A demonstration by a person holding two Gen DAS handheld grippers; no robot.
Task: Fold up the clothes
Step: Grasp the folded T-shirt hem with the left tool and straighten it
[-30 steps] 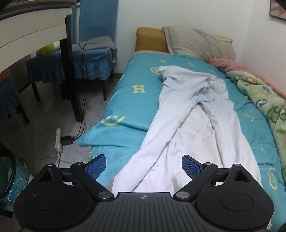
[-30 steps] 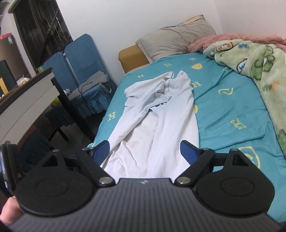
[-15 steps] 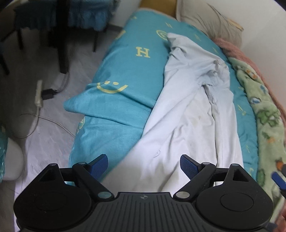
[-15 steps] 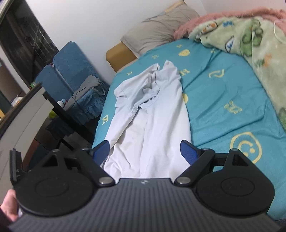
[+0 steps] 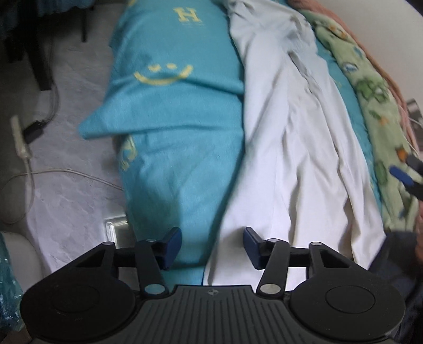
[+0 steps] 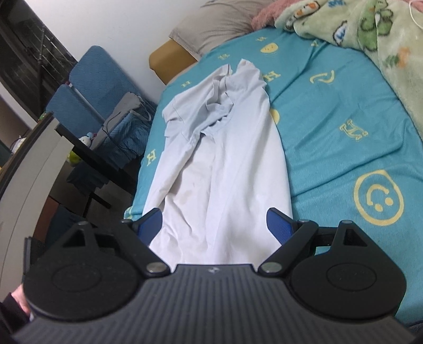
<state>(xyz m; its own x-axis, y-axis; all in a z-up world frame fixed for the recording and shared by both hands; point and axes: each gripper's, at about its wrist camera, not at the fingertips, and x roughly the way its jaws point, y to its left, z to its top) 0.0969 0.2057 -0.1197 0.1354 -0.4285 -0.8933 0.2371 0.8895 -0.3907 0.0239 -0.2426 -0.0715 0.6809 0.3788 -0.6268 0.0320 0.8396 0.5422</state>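
A white shirt (image 5: 296,148) lies lengthwise and rumpled on a bed with a teal sheet (image 5: 179,148), its hem hanging over the foot edge. My left gripper (image 5: 212,244) is open, its jaws partly closed in, straddling the shirt's left hem edge over the bed's foot corner. My right gripper (image 6: 214,225) is open wide just above the shirt's (image 6: 219,169) hem, holding nothing. One blue fingertip (image 5: 401,176) of the right gripper shows at the right edge of the left wrist view.
A green patterned blanket (image 6: 370,34) and a grey pillow (image 6: 216,23) lie along the far side and head of the bed. Blue chairs (image 6: 90,87) and a dark desk (image 6: 79,156) stand left of the bed. A power strip with cables (image 5: 21,143) lies on the floor.
My left gripper has tilted down and moved in toward the shirt's left hem, and its jaws have narrowed. My right gripper has come closer to the hem, still wide open.
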